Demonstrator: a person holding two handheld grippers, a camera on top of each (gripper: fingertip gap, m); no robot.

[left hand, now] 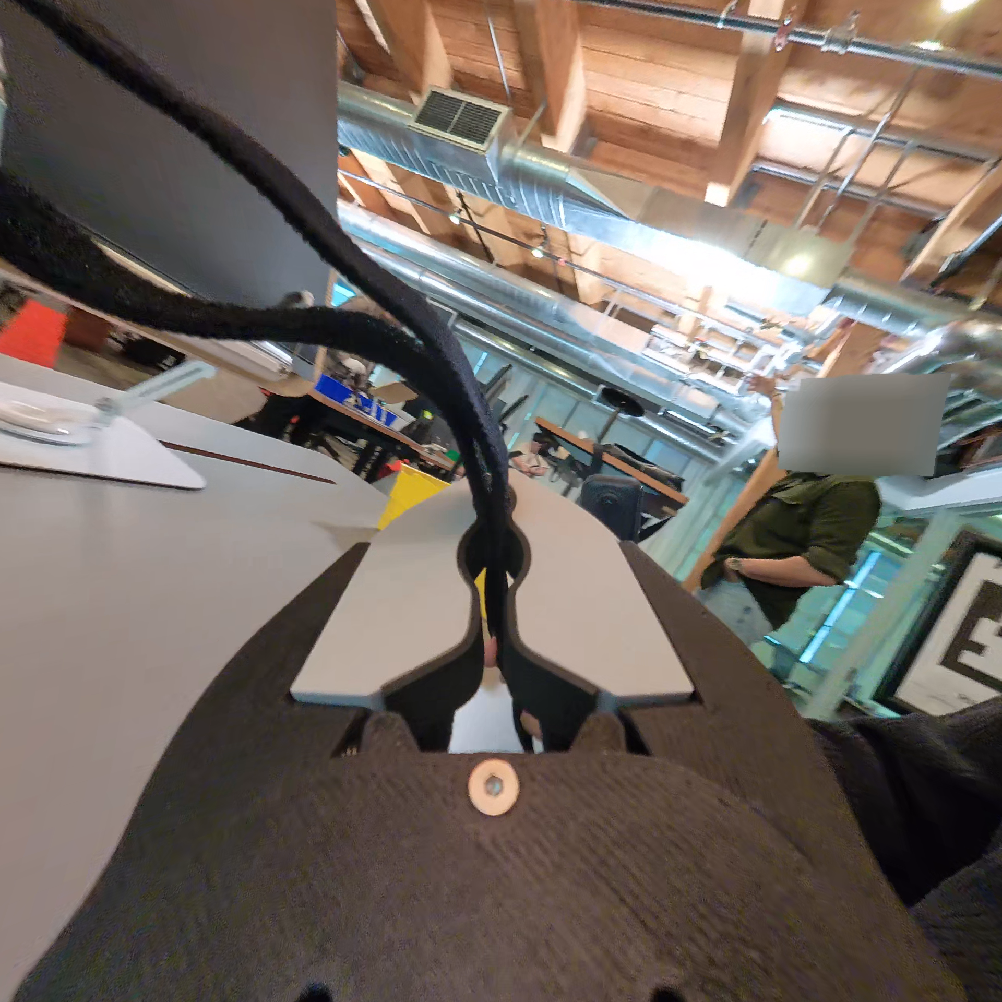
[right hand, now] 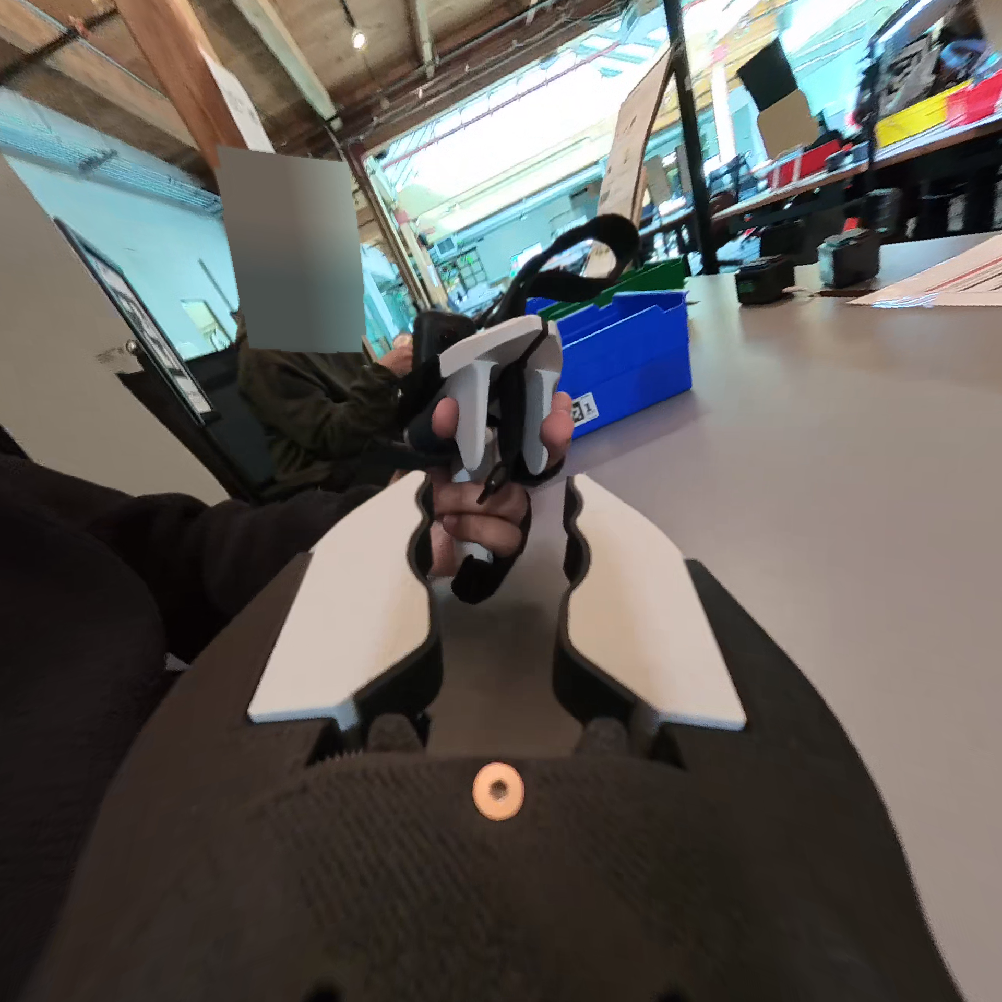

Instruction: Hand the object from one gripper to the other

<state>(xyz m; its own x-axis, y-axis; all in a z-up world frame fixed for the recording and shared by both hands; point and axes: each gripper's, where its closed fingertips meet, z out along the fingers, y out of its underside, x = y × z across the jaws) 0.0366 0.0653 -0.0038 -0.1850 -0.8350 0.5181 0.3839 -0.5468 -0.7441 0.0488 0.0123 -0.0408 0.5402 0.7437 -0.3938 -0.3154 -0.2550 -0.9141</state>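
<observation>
Black strap (left hand: pixel 379 303) runs up-left from my left gripper (left hand: pixel 494 547), pinched at its tip; right gripper (right hand: pixel 494 504) spread, holding nothing

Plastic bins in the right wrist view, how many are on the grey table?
2: a blue plastic bin mid-table, and a green plastic bin right behind it, mostly hidden.

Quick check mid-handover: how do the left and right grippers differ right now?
The left gripper has its jaws shut on the black strap; the right gripper has its jaws open and holds nothing. The left tilts up toward the ceiling, while the right points level along the grey table at the left. Both share white fingers on a black body.
</observation>
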